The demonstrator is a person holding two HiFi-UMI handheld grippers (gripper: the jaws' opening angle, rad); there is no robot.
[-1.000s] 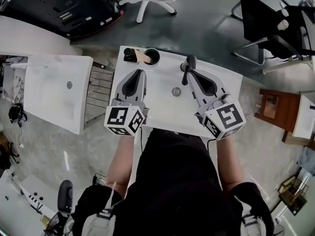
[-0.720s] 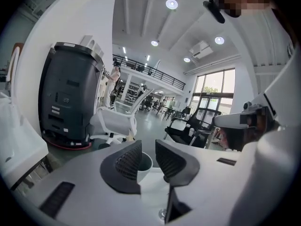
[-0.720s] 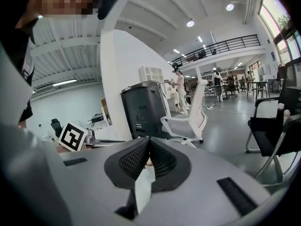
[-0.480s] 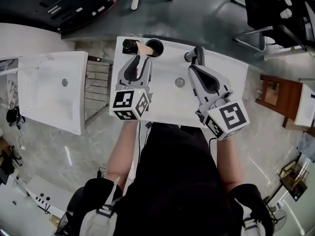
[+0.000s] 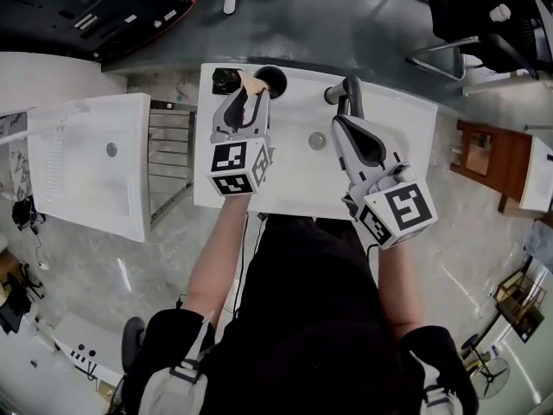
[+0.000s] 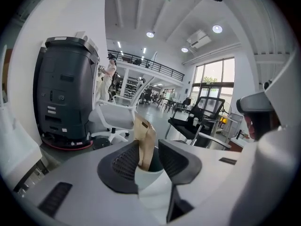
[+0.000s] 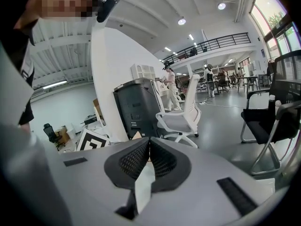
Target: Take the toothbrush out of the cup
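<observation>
A white cup point(image 5: 273, 78) with a dark inside stands at the far left corner of the white basin top point(image 5: 285, 188). A toothbrush in a tan paper pack point(image 5: 256, 83) sticks up out of it. My left gripper point(image 5: 250, 95) reaches the cup; in the left gripper view its jaws have just been opening and now stand open on either side of the pack point(image 6: 145, 138), above the cup point(image 6: 146, 179), without pressing it. My right gripper point(image 5: 347, 121) is shut and empty, hovering by the dark faucet point(image 5: 341, 92); its pads point(image 7: 141, 157) meet.
A small black object point(image 5: 225, 79) sits on the corner left of the cup. A drain point(image 5: 317, 140) lies mid-basin. A second white unit point(image 5: 86, 162) and a wire rack point(image 5: 169, 158) stand to the left, a wooden stool point(image 5: 479, 167) to the right, office chairs beyond.
My left gripper has moved forward and down to the cup, and its jaws have opened around the toothbrush pack. The right gripper has hardly shifted.
</observation>
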